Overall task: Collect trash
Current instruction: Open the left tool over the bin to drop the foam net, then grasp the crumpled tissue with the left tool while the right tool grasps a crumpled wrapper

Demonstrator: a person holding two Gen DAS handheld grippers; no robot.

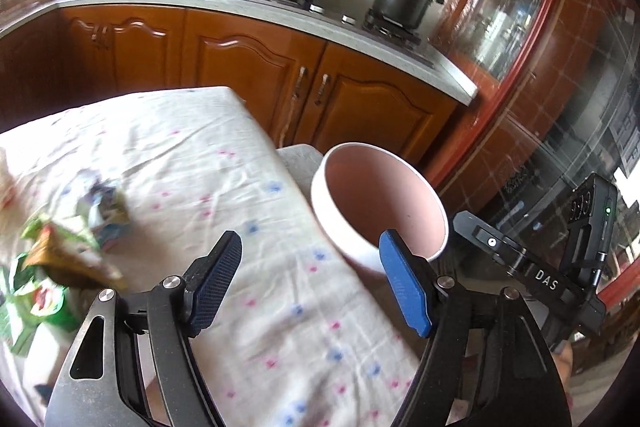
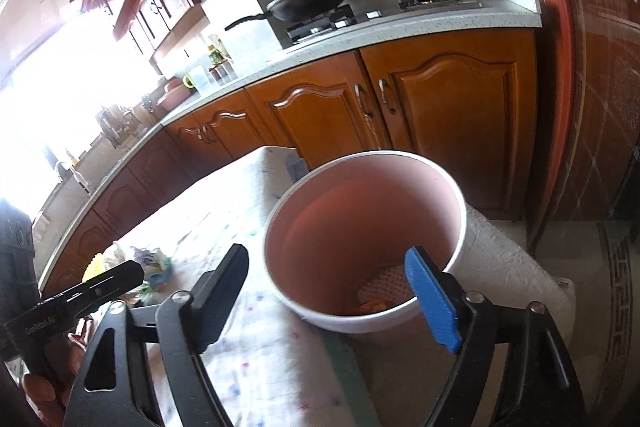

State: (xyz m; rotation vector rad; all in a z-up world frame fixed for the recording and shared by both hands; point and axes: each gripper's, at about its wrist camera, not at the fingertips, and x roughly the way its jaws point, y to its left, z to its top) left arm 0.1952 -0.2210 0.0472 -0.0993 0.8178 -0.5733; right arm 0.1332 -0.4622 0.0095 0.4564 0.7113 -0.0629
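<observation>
Looking into the white bin (image 2: 360, 239) at the table's edge, I see an orange scrap (image 2: 370, 307) and a pale netted piece (image 2: 386, 285) at its pink bottom. My right gripper (image 2: 332, 291) hangs wide open over its rim, holding nothing. My left gripper (image 1: 310, 277) is open and empty too, above the flowered tablecloth (image 1: 208, 155). Crumpled wrappers (image 1: 60, 259) lie well left of the bin, nothing between.

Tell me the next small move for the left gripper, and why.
Probably swing the left gripper toward the crumpled wrappers and close on one. Its jaws stand open and empty, the wrappers lie loose on the tablecloth, and the white bin waits at the table's edge with some trash already inside.
</observation>
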